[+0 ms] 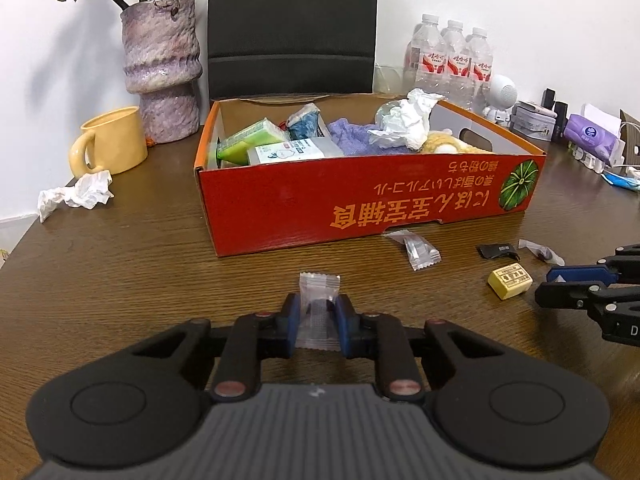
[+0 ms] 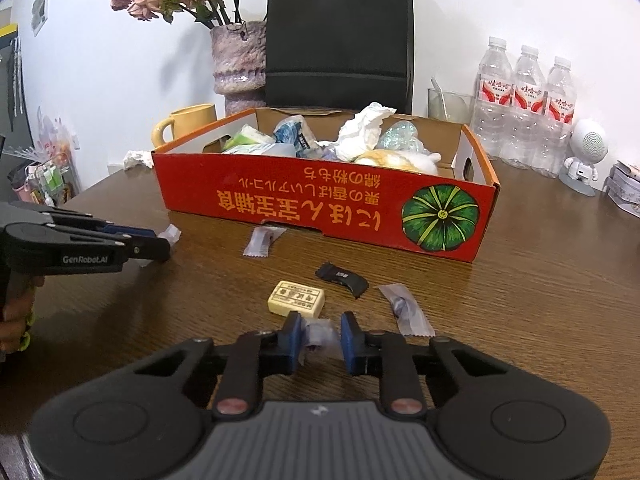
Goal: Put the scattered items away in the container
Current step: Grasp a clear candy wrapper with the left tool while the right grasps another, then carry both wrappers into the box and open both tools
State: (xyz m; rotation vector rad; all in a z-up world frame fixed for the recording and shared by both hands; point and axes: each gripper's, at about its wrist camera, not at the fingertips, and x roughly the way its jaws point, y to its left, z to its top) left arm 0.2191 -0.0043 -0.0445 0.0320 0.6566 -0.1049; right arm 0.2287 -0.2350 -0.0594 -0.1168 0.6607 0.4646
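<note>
The red cardboard box (image 1: 360, 200) (image 2: 320, 216) stands mid-table, filled with tissue, sponges, a cloth and packets. My left gripper (image 1: 318, 312) is shut on a clear candy wrapper (image 1: 319, 292), low over the table in front of the box. My right gripper (image 2: 320, 336) has its jaws around a small clear wrapper (image 2: 318, 334) on the table, close to touching it. Loose on the table are a yellow eraser block (image 2: 296, 298) (image 1: 509, 280), a black packet (image 2: 342, 276), a clear wrapper (image 2: 406, 310) and another (image 2: 262, 240) (image 1: 418, 248) by the box front.
A crumpled tissue (image 1: 76, 194) lies at the left next to a yellow mug (image 1: 108, 146) and a purple vase (image 1: 162, 68). Three water bottles (image 2: 524, 108), a white speaker figure (image 2: 584, 156) and a black bag (image 2: 340, 36) stand behind the box.
</note>
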